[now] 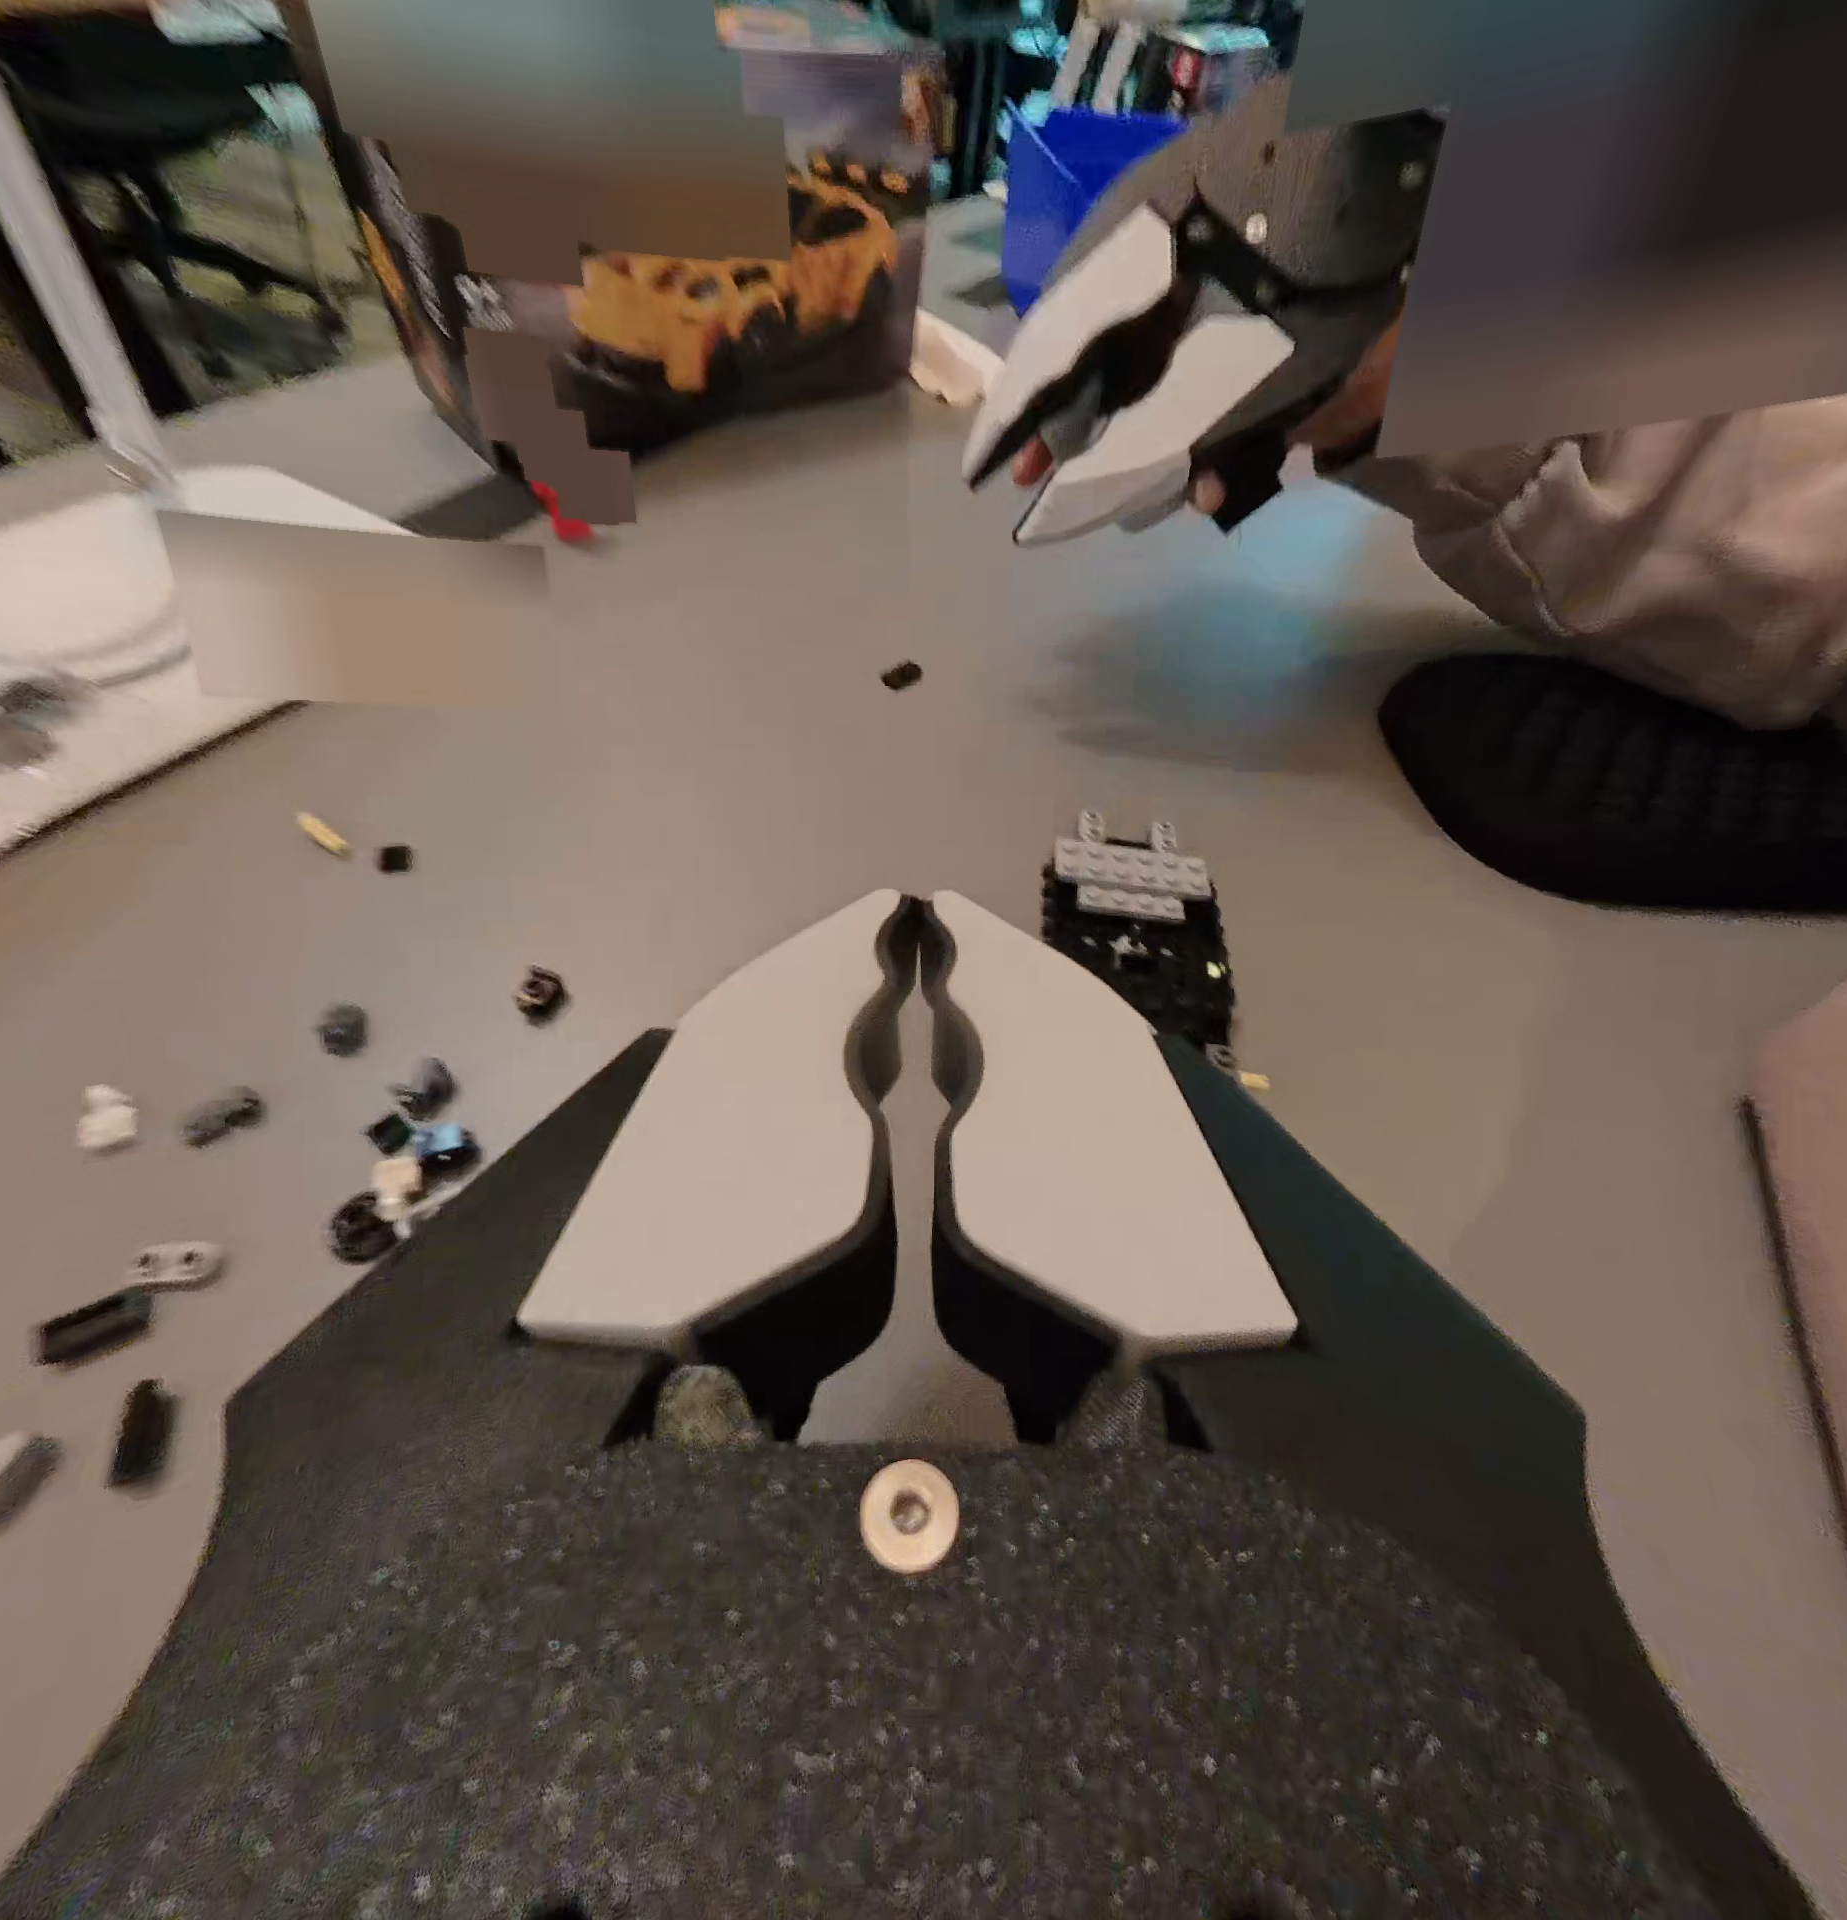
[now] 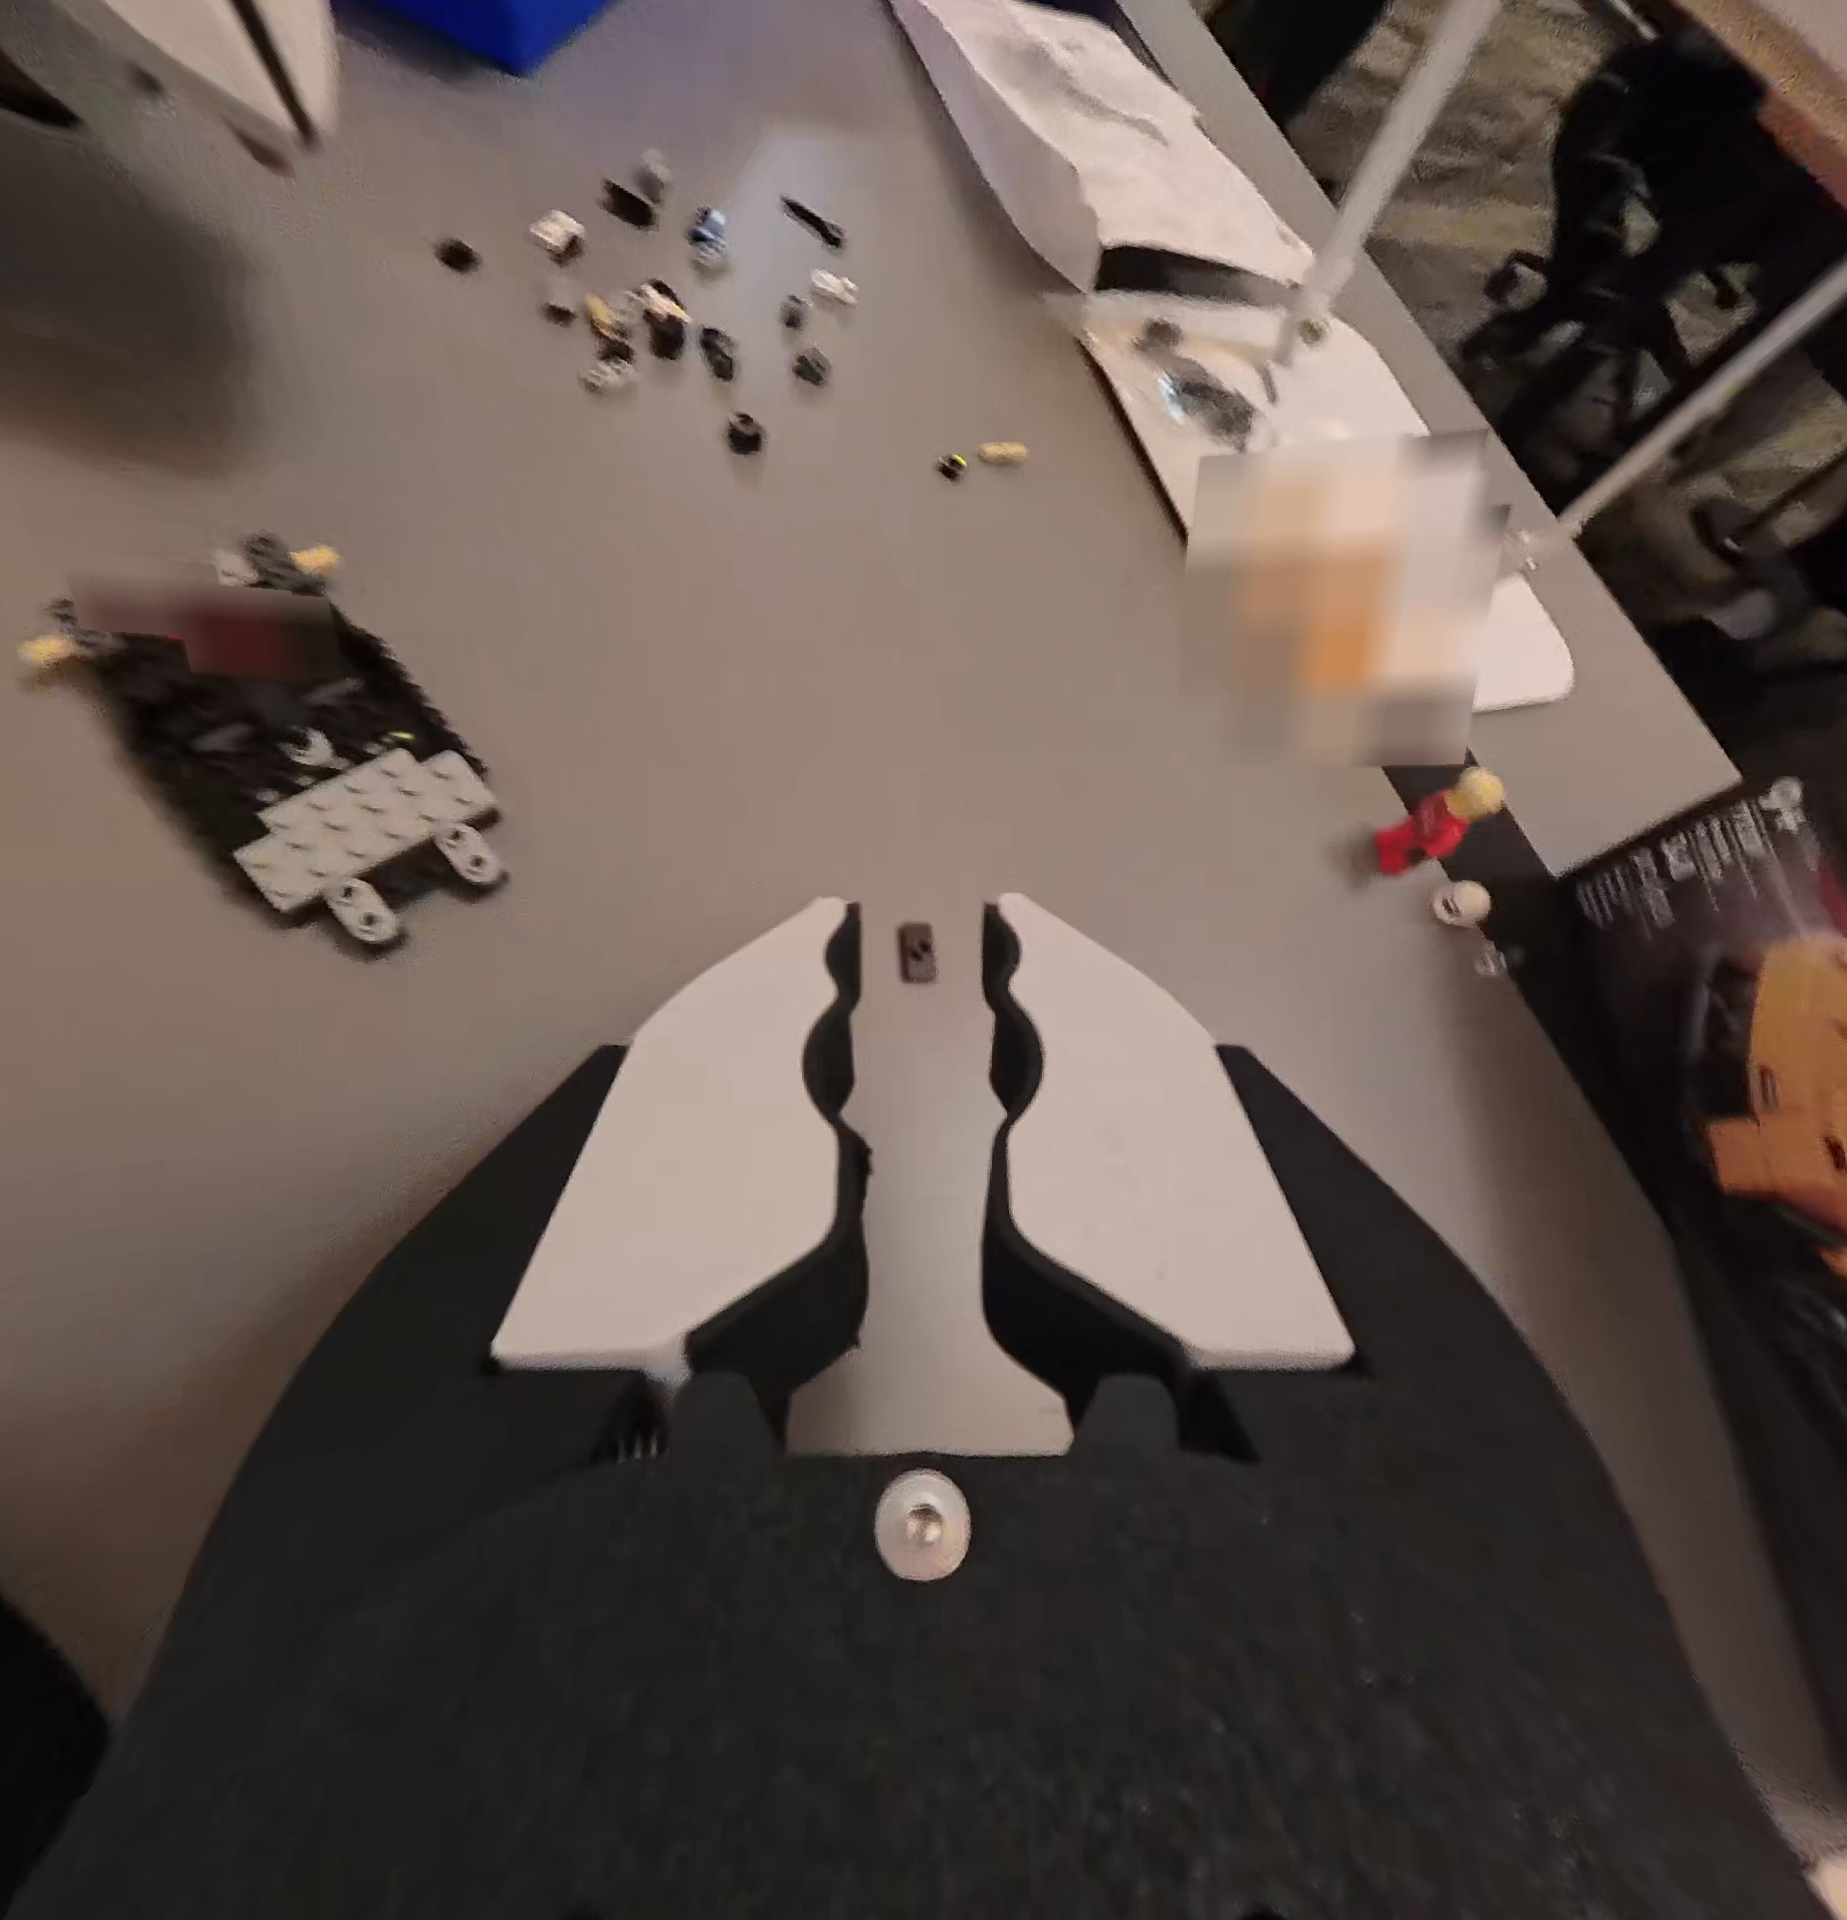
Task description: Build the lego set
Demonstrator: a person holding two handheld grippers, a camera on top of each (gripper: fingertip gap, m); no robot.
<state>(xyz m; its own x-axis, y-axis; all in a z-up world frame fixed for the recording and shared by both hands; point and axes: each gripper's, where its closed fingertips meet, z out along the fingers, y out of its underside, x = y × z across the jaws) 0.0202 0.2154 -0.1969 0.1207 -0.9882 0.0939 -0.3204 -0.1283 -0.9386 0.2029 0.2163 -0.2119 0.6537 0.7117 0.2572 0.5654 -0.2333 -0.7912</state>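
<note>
Right gripper: fingers apart above a small dark Lego piece on the grey table, lined up to pick it.
Left gripper: tips together, empty, idling beside the half-built black-and-grey studded Lego base.

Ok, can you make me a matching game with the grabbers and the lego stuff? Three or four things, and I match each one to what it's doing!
Things:
1. left gripper
2. right gripper
3. small black brick
4. red minifigure

States:
A. lying at the table's edge beside the set's box
B. fingers open
C. fingers closed together, holding nothing
D. lying on the table between two open fingers

Pairs: 1-C, 2-B, 3-D, 4-A
</note>
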